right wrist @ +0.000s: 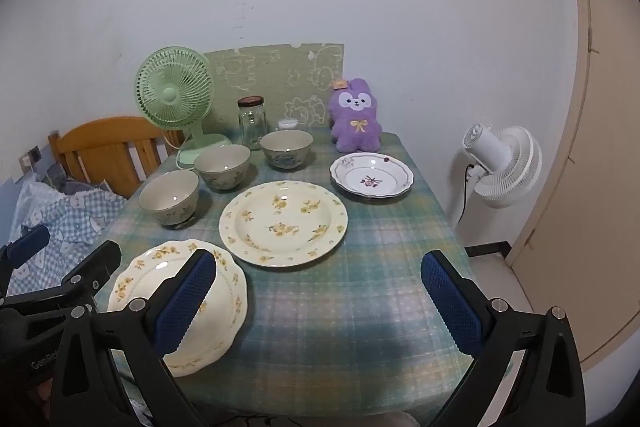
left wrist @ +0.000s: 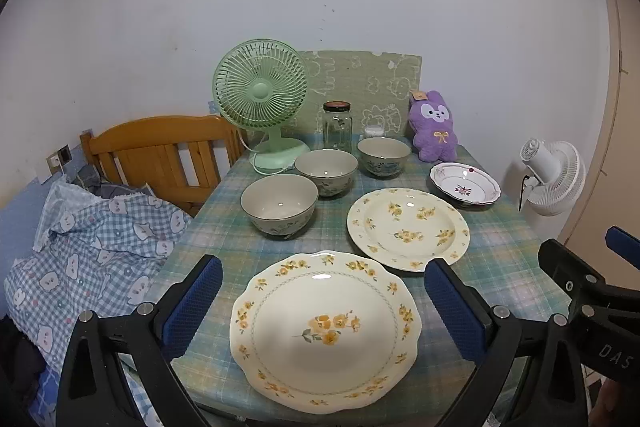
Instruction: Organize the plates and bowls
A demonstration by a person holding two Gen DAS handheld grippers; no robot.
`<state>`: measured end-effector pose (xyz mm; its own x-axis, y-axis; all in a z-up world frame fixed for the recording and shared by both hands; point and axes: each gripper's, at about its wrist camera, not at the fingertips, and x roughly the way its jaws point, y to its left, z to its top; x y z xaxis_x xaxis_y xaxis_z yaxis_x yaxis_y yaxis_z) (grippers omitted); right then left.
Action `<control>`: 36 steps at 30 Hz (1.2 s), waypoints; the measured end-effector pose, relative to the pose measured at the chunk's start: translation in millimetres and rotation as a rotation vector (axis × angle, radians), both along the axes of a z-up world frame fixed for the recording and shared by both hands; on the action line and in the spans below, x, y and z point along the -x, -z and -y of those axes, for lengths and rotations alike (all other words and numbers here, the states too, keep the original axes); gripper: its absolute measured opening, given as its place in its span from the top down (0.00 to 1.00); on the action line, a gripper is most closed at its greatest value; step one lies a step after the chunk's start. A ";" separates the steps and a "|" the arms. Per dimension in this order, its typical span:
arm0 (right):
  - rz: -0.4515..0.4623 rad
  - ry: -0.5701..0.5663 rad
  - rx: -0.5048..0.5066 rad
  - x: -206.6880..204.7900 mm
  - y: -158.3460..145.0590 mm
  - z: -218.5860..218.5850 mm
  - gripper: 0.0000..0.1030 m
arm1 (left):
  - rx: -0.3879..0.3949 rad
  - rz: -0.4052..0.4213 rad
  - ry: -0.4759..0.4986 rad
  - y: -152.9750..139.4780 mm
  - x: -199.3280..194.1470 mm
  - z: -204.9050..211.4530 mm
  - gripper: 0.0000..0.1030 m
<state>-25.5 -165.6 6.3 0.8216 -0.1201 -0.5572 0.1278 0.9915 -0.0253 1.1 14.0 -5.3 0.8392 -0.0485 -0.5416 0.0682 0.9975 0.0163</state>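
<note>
Plates and bowls stand on the bench [left wrist: 516, 267], which carries a green plaid cloth. Nearest the front edge lies a scalloped yellow-flowered plate [left wrist: 325, 331], flat. Behind it and to the right lies a round yellow-flowered plate [left wrist: 408, 227], apart from the first. Farther right sits a small white dish with a red motif [left wrist: 465, 183]. Three bowls form a diagonal row: near bowl [left wrist: 279, 203], middle bowl [left wrist: 326, 171], far bowl [left wrist: 384, 157], all upright; the near and middle bowls appear to overlap in view, contact not determinable.

Left hand-held gripper [left wrist: 323, 293]: fingers wide apart, nothing between the pads, framing the scalloped plate from above. Right hand-held gripper [right wrist: 319, 293]: fingers likewise wide apart, holding nothing, over bare cloth to the right of the scalloped plate.

At the back of the bench: a green desk fan [left wrist: 262, 95], a glass jar [left wrist: 337, 126] and a purple plush toy [left wrist: 434, 126]. A white standing fan [right wrist: 502, 167] is beside the bench on the right; a bed with checked bedding [left wrist: 92, 239] is on the left.
</note>
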 end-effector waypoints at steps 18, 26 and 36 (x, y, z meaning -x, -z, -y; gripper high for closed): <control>-0.025 -0.002 0.001 -3.1 4.0 0.5 0.00 | 0.019 -0.012 0.018 6.5 -2.0 1.8 0.05; -0.032 -0.016 -0.007 -4.4 5.7 -0.5 0.00 | 0.015 -0.013 0.012 6.4 -1.1 1.1 0.05; -0.023 -0.016 -0.011 -4.2 5.5 0.5 0.00 | 0.015 -0.008 0.017 6.7 -0.7 2.6 0.05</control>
